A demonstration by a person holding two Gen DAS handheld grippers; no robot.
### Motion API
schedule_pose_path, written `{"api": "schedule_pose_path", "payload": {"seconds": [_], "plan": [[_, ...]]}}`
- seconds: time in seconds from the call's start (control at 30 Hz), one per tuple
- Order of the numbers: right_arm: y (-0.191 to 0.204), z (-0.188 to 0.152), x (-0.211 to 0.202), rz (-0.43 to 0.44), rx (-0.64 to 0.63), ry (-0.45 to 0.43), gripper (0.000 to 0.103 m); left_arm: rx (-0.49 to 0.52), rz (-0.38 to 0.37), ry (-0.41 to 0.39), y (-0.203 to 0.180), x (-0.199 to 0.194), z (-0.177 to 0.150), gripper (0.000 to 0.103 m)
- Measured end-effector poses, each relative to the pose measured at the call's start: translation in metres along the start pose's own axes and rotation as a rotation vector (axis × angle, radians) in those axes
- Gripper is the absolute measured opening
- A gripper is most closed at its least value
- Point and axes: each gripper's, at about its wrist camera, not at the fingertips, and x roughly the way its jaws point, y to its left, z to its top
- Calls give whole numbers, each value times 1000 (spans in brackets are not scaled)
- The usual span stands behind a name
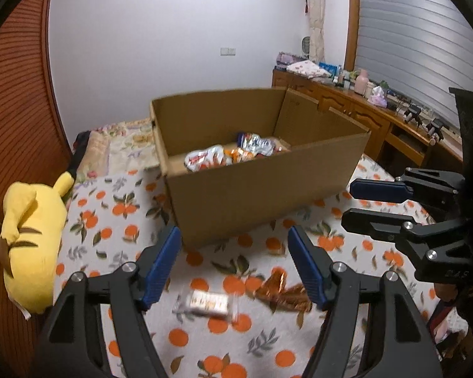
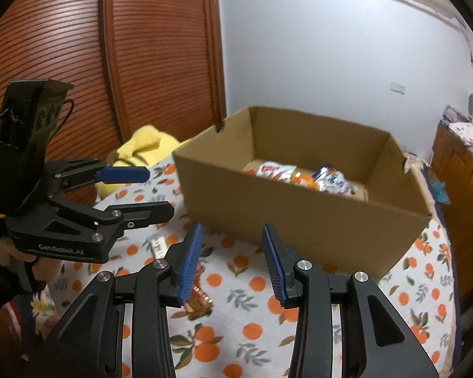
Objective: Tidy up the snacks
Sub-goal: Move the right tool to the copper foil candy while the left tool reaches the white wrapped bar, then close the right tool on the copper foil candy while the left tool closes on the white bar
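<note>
An open cardboard box (image 1: 261,195) stands on the orange-print bedspread and holds several snack packets (image 1: 233,154); it also shows in the right wrist view (image 2: 299,217). A clear-wrapped snack (image 1: 209,304) and a shiny brown wrapper (image 1: 280,289) lie on the bedspread in front of the box. My left gripper (image 1: 233,267) is open and empty, just above these two. My right gripper (image 2: 231,263) is open and empty, above the brown wrapper (image 2: 200,304). The clear-wrapped snack (image 2: 159,244) lies left of it. Each gripper shows in the other's view: the right gripper (image 1: 350,203) and the left gripper (image 2: 156,193).
A yellow plush toy (image 1: 31,239) lies at the bed's left edge by a wooden slatted wardrobe (image 2: 63,63). A wooden sideboard (image 1: 362,110) with bottles and clutter runs along the right wall. Folded bedding (image 1: 123,145) lies behind the box.
</note>
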Motion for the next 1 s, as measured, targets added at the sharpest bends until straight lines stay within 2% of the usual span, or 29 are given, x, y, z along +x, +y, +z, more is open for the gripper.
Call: {"api": "schedule_pose_path", "payload": {"seconds": [0.43,1.0], "plan": [[21,-29,46,62,-25,138,39,-52,20,97,24,23,-44,71],[30,-46,78,95,-43,248,39,-61,23,143,30,38,-56,71]]}}
